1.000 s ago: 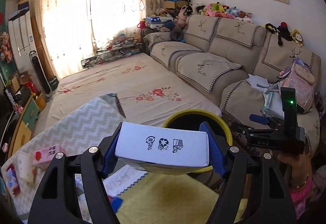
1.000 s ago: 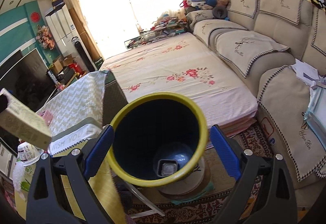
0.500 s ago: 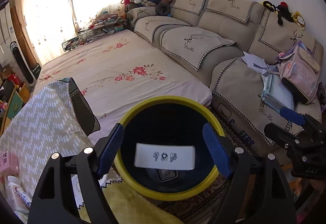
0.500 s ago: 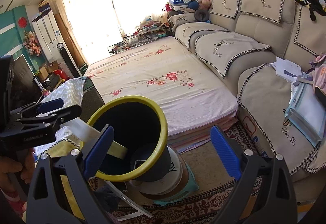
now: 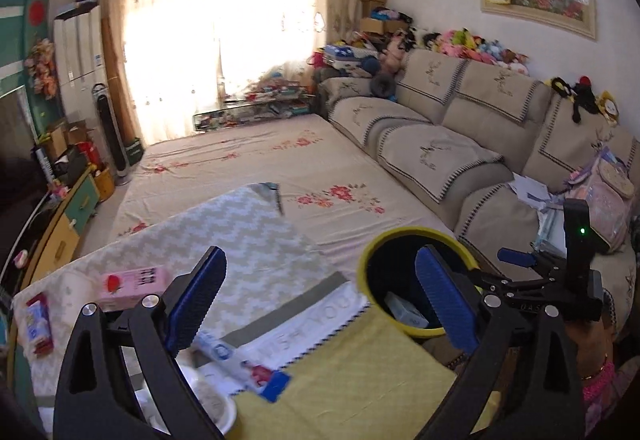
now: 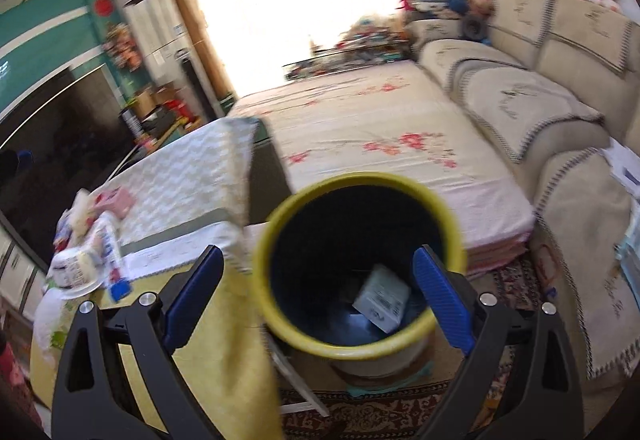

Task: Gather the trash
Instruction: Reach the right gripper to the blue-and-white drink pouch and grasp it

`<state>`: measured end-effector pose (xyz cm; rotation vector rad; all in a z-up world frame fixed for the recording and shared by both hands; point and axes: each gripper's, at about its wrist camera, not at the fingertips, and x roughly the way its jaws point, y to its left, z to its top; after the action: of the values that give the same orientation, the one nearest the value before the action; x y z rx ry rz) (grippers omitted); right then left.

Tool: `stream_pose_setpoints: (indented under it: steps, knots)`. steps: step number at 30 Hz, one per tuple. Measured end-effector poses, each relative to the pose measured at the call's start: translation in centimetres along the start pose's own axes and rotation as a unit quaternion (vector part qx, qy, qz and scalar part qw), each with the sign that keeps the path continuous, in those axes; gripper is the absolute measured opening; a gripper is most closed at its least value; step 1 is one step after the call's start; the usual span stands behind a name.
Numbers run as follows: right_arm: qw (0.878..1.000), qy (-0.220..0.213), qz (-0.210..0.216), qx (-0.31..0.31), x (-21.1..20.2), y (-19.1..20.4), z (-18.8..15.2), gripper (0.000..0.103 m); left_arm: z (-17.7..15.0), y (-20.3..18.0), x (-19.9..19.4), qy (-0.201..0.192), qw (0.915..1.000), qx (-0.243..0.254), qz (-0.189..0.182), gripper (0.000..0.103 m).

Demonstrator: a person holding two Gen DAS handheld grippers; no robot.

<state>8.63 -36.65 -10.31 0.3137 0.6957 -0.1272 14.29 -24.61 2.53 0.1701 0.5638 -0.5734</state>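
A yellow-rimmed dark bin (image 5: 416, 234) stands beside the table, right of my left gripper (image 5: 320, 298). That gripper hangs over the yellow tablecloth (image 5: 360, 380), its jaws opening with nothing between them. A white box (image 5: 404, 310) lies inside the bin, also seen from above as the white box (image 6: 382, 298). My right gripper (image 6: 320, 292) is open and points down into the bin (image 6: 360, 179), its blue pads (image 6: 444, 296) apart from the rim. On the table lie a pink box (image 5: 134, 280), a printed tube (image 5: 240, 360), a white bowl (image 5: 208, 400) and a red packet (image 5: 40, 320).
A flowered mattress (image 5: 280, 167) fills the floor behind the table, with a beige sofa (image 5: 460, 127) along the right wall. A television (image 6: 60, 127) and low cabinets (image 5: 68, 224) stand at the left. A patterned rug (image 6: 380, 408) lies under the bin. A person's hand (image 5: 592, 344) holds the right gripper (image 5: 516, 260).
The white box was shut in my left gripper, then fell into the bin. The left gripper opened and swung back left over the table. The right gripper's view shifted sideways around the bin.
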Motion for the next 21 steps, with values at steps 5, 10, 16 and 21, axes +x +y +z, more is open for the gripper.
stream_pose_setpoints:
  steps: [5, 10, 16, 21]
  knots:
    - [0.992, 0.047, 0.086, -0.082, 4.1, 9.2, 0.3, 0.091, -2.6, 10.8, -4.9, -0.039, 0.9908, -0.056, 0.117, 0.098]
    - [0.971, 0.079, 0.148, -0.173, 7.8, 18.4, 0.5, 0.090, -6.7, 20.3, -7.2, -0.041, 0.9716, -0.102, 0.210, 0.098]
    - [0.946, 0.115, 0.153, -0.263, 11.1, 25.0, -0.4, 0.068, -13.4, 29.0, -7.6, -0.038, 0.9551, -0.141, 0.258, 0.098]
    - [0.941, 0.143, 0.134, -0.277, 12.9, 25.9, -1.3, 0.057, -17.1, 31.8, -6.7, -0.039, 0.9578, -0.170, 0.228, 0.098]
